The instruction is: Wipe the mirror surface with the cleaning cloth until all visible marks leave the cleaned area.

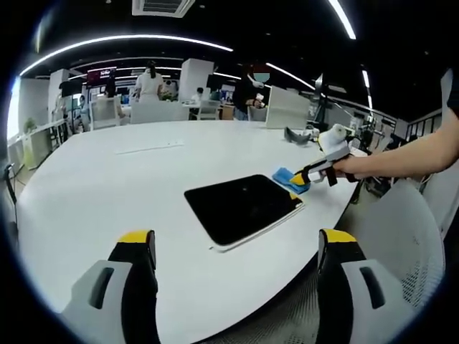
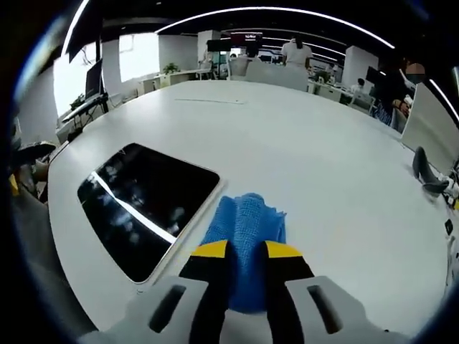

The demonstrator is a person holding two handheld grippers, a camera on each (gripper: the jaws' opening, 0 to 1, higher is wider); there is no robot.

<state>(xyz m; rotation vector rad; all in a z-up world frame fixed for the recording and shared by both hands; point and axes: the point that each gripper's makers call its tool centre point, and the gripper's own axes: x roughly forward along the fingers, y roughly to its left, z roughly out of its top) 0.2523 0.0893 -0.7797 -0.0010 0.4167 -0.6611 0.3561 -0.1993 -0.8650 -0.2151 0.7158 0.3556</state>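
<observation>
A dark mirror [image 1: 244, 206] lies flat on a large white table [image 1: 107, 186] in an open-plan office, close to the table's near edge. In the left gripper view, the left gripper [image 1: 240, 247] hovers short of the mirror with its yellow-tipped jaws spread wide and nothing between them. At the mirror's far corner, the right gripper [image 1: 300, 179], gripped in a person's hand [image 1: 349, 167], presses a blue cleaning cloth [image 1: 287, 178] to the tabletop. The right gripper view shows that gripper [image 2: 240, 249] with jaws drawn in tight on the cloth [image 2: 247, 229], which lies bunched on the table just beside the mirror's [image 2: 143, 204] pale edge. Ceiling lights reflect in the glass. A white mesh chair [image 1: 401, 244] stands beside the table near the mirror.
</observation>
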